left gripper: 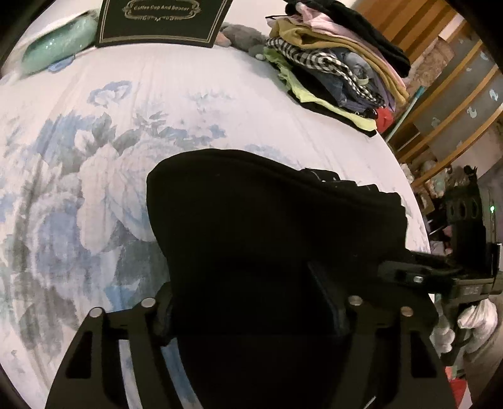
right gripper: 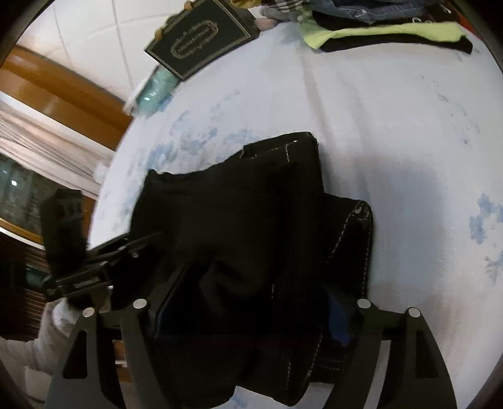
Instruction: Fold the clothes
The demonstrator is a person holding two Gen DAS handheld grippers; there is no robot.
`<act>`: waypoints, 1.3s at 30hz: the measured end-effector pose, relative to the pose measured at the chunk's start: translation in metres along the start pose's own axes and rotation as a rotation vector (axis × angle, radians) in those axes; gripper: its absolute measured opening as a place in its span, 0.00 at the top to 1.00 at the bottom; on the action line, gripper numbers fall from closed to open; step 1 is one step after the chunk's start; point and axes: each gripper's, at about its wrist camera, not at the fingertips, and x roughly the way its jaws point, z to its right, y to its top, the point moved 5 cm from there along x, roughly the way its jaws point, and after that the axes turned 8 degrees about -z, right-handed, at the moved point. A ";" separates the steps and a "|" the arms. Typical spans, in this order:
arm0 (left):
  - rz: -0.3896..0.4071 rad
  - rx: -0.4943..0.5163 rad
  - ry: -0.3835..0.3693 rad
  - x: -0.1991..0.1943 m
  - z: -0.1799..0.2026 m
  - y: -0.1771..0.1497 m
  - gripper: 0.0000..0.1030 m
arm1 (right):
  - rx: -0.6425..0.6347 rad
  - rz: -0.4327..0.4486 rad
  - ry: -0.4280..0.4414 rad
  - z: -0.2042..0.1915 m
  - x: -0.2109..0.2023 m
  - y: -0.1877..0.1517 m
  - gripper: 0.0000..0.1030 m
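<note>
Holding a folded black garment [left gripper: 270,220] between them above the floral bedsheet [left gripper: 94,157], both tools grip the same dark bundle from opposite ends. Left tool [left gripper: 251,317] has its fingers pressed onto the cloth, which fills the gap between them and spills forward over the bed. Right tool [right gripper: 251,317] likewise pinches the fabric, white stitching along a seam showing on the side of the bundle farther from the other tool. In the left wrist view the right tool reaches in from the garment's right edge; in the right wrist view the left tool [right gripper: 125,248] bites at the garment's left edge. So the garment's long axis appears to run from tool to tool, crosswise to both cameras, with neither hand clearly nearer to its middle. A stack of folded clothes [left gripper: 339,63] sits well beyond the garment, toward its right end, on the right tool's side, and it looks the likely destination. A dark gift box [left gripper: 163,22] stands beyond the garment's left end, beside a pale green pillow [left gripper: 59,44]. Any carry to the stack would seem to lead with the right tool, the left trailing to keep the fold flat
</note>
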 end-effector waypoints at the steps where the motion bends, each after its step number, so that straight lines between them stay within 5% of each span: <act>1: 0.006 0.010 0.008 -0.005 0.002 0.000 0.41 | -0.015 0.008 -0.032 -0.006 -0.003 -0.002 0.38; 6: 0.005 0.068 0.032 -0.018 0.008 -0.002 0.51 | -0.041 0.080 -0.100 -0.019 -0.010 -0.010 0.44; 10: -0.010 0.111 0.009 -0.012 0.001 -0.001 0.49 | 0.020 0.097 -0.062 -0.018 -0.006 -0.017 0.46; 13: -0.015 0.117 -0.013 -0.003 -0.006 0.001 0.46 | 0.069 0.122 -0.042 -0.011 0.001 -0.010 0.38; 16: -0.001 0.132 -0.013 -0.003 -0.004 0.008 0.50 | 0.094 0.155 -0.052 -0.011 0.003 -0.006 0.43; 20: 0.047 0.257 -0.006 -0.044 0.022 0.008 0.64 | 0.082 0.248 -0.060 -0.038 -0.024 -0.017 0.56; 26: 0.110 0.404 -0.032 -0.101 0.059 0.031 0.65 | 0.089 0.408 -0.068 -0.068 -0.083 -0.021 0.58; 32: 0.219 0.517 -0.108 -0.168 0.123 0.098 0.65 | 0.012 0.595 -0.124 -0.092 -0.187 0.012 0.59; 39: 0.412 0.536 -0.268 -0.250 0.234 0.251 0.65 | -0.164 0.792 -0.262 -0.101 -0.361 0.108 0.59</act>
